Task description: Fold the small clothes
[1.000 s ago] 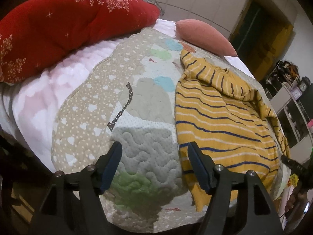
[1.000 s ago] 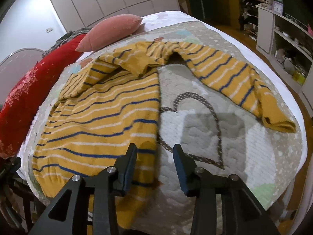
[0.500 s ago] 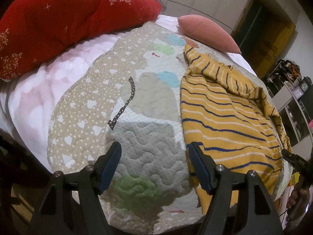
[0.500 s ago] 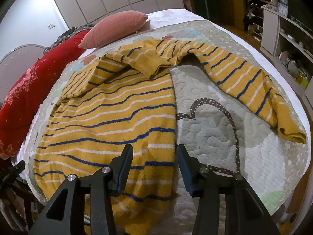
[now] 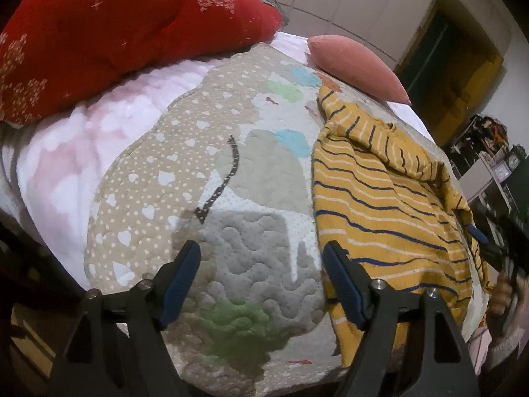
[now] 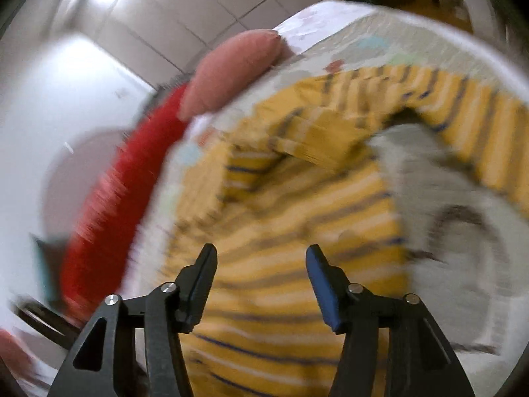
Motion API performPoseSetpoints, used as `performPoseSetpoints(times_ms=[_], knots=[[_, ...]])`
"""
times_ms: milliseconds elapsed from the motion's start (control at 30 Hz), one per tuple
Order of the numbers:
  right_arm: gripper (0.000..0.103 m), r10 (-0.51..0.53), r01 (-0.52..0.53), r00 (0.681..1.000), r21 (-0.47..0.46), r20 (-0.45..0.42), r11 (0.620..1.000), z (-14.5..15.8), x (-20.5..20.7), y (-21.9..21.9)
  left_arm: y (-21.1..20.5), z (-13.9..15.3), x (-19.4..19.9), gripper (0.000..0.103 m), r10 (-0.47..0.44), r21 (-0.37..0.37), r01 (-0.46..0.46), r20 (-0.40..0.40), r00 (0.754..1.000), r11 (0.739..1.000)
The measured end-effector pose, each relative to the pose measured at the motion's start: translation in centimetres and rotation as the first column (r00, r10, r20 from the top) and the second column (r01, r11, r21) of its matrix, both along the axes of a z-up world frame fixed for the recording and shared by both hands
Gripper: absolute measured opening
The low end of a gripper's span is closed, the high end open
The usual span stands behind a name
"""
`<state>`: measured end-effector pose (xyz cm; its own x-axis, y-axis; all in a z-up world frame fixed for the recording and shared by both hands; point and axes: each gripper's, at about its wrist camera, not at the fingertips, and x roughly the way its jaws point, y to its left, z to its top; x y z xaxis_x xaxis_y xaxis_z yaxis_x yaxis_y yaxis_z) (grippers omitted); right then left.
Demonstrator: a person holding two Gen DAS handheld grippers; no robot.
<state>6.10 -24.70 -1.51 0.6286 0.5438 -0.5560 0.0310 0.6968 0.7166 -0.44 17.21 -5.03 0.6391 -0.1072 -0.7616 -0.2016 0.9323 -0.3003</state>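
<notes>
Quilted bed, striped sweater flat, left gripper and right gripper above, jaws spread, empty.

1. I see a bed with a pale pink-and-white cloud-print cover.
2. A quilted patchwork blanket in beige, grey and white with heart dots is spread over it.
3. A yellow sweater with navy and white stripes lies flat on the blanket's right part; heavily blurred in my right wrist view.
4. A red floral cushion sits at the bed's far left.
5. A pink pillow sits at the far end, near the sweater's top.
</notes>
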Motion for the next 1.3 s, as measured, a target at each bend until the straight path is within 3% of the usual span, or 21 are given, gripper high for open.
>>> performPoseSetpoints(times_ms=[67, 233, 300, 400, 467, 533, 600, 700, 800, 900, 1033, 1133, 1233, 1300], knots=[[0.066, -0.002, 0.003, 1.000, 0.131, -0.008, 0.991, -0.6, 2.3, 0.4, 0.8, -0.6, -0.1, 0.076, 0.015, -0.020, -0.015, -0.011, 1.000, 1.000], [0.068, -0.046, 0.060, 0.997, 0.281, -0.056, 0.958, -2.3, 7.1, 1.7, 2.4, -1.5, -0.3, 0.076, 0.047, -0.048, -0.049, -0.028, 0.998, 0.998], [0.071, -0.121, 0.153, 0.987, 0.393, -0.106, 0.907, -3.8, 8.8, 1.0, 2.9, -1.6, -0.4, 0.076, 0.058, -0.050, -0.059, -0.027, 0.998, 0.997], [0.075, -0.225, 0.286, 0.957, 0.438, -0.185, 0.852, -5.1, 10.3, -0.4, 3.6, -1.9, -0.6, 0.076, 0.073, -0.055, -0.075, -0.030, 0.997, 0.996], [0.074, -0.273, 0.344, 0.935, 0.388, -0.226, 0.855, -5.5, 11.1, -0.9, 3.9, -2.1, -0.7, 0.076, 0.080, -0.059, -0.082, -0.034, 0.996, 0.995], [0.064, -0.310, 0.384, 0.914, 0.311, -0.260, 0.869, -5.9, 11.6, -1.0, 4.0, -2.3, -0.8, 0.076, 0.084, -0.063, -0.086, -0.038, 0.996, 0.994], [0.017, -0.290, 0.356, 0.921, 0.259, -0.258, 0.898, -6.1, 12.4, -0.6, 4.0, -2.3, -0.8, 0.076, 0.083, -0.061, -0.086, -0.043, 0.996, 0.994], [0.012, -0.257, 0.272, 0.953, 0.084, -0.158, 0.959, -2.6, 13.6, 0.9, 3.7, -2.1, -0.8, 0.076, 0.078, -0.048, -0.080, -0.045, 0.996, 0.996], [0.009, -0.149, 0.151, 0.988, -0.065, 0.037, 0.986, 3.6, 14.3, 3.4, 3.3, -1.7, -0.8, 0.076, 0.080, -0.039, -0.082, -0.039, 0.996, 0.996], [0.009, -0.075, 0.086, 0.991, -0.103, 0.114, 0.991, 6.4, 14.9, 4.6, 2.9, -1.6, -0.6, 0.076, 0.077, -0.046, -0.079, -0.039, 0.996, 0.996], [0.013, -0.144, 0.144, 0.990, -0.143, 0.010, 0.979, 3.5, 15.2, 1.6, 1.6, -1.3, -0.7, 0.076, 0.046, -0.036, -0.047, -0.038, 0.998, 0.998], [0.015, -0.242, 0.215, 0.961, -0.189, -0.137, 0.958, -0.8, 13.4, -2.4, 0.9, -0.7, -0.9, 0.076, 0.028, -0.014, -0.028, -0.028, 0.999, 1.000], [0.020, -0.274, 0.251, 0.955, -0.177, -0.115, 0.952, -1.5, 8.7, -6.1, 0.5, -0.3, -0.8, 0.076, 0.022, -0.002, -0.022, -0.023, 0.999, 1.000], [0.037, -0.295, 0.275, 0.953, -0.206, -0.071, 0.939, -0.7, 5.8, -7.7, 0.0, -0.2, -0.5, 0.076, 0.012, -0.005, -0.012, -0.021, 1.000, 1.000]])
